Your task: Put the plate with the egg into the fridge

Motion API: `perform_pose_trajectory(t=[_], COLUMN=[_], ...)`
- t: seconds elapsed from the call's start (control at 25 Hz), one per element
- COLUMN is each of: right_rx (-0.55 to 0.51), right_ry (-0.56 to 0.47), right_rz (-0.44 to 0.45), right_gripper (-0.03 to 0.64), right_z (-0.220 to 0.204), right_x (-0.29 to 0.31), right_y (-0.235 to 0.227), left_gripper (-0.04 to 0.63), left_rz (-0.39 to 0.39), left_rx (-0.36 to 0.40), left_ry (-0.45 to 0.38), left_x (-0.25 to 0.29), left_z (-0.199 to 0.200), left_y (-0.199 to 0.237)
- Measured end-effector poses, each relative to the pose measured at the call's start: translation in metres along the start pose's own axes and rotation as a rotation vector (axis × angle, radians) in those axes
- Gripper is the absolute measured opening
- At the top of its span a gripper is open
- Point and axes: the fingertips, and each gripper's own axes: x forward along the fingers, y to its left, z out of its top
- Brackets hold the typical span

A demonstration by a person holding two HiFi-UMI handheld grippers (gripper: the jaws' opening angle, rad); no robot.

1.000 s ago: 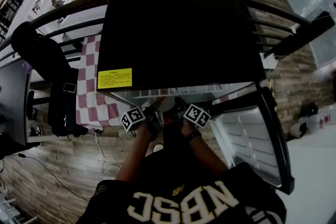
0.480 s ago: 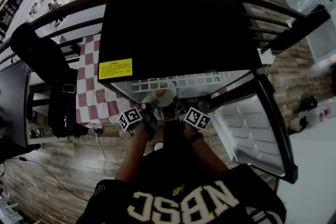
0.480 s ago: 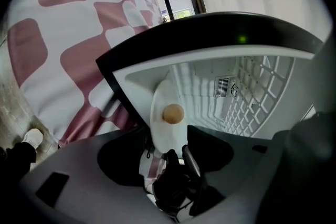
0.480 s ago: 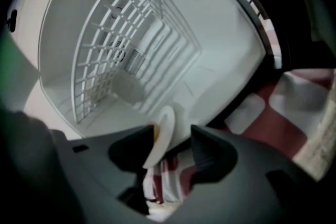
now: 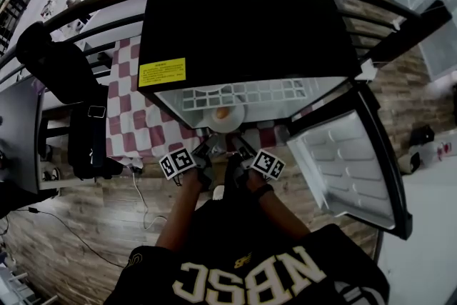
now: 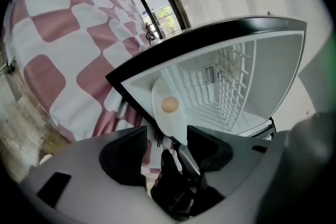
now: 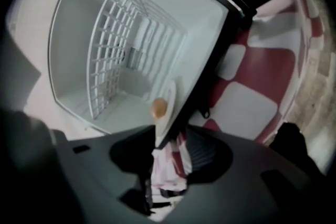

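Left gripper (image 6: 167, 134) had just swung its jaws wide, nothing between them! Right gripper (image 7: 168, 136) had just sprung open too, then eased in a hair, the plate (image 7: 167, 107) rim lined up ahead of its gap, pads off it. Underneath ran a wooden floor (image 5: 86, 225), a red-and-white checked cloth (image 5: 128, 118) at left and a dark railing (image 5: 93, 25) beyond. The plate sat at the front lip of the open black fridge (image 5: 243, 25), below the wire shelf (image 5: 243, 93), egg (image 5: 223, 112) on it, door (image 5: 350, 161) flung right.

You have one plate (image 5: 227, 119) and one egg (image 5: 223, 112) at the open front of one fridge (image 5: 243, 25). Before that fridge you hold two grippers: left gripper (image 5: 211, 145), right gripper (image 5: 238, 146).
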Motion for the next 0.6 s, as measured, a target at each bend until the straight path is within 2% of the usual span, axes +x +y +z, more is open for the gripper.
perform_pose_trajectory(t=[0.12,0.4,0.6], right_rx=[0.053,0.119,0.119], right_ry=[-0.007,-0.024,-0.028], right_rz=[0.012,0.018,0.016], right_gripper=[0.173,0.122,0.078], right_z=[-0.007,-0.012,-0.007], right_x=[0.007,0.025,0.035], right_y=[0.001,0.003,0.007], left_gripper=[0.252,0.242,0.233], left_rz=[0.005,0.066,0.083], left_rx=[0.090,0.358,0.487], left_ry=[-0.002,0.010,-0.004], left_x=[-0.012,-0.033,-0.037], left_z=[0.000,-0.004,-0.001], left_y=[-0.007,-0.014,-0.024])
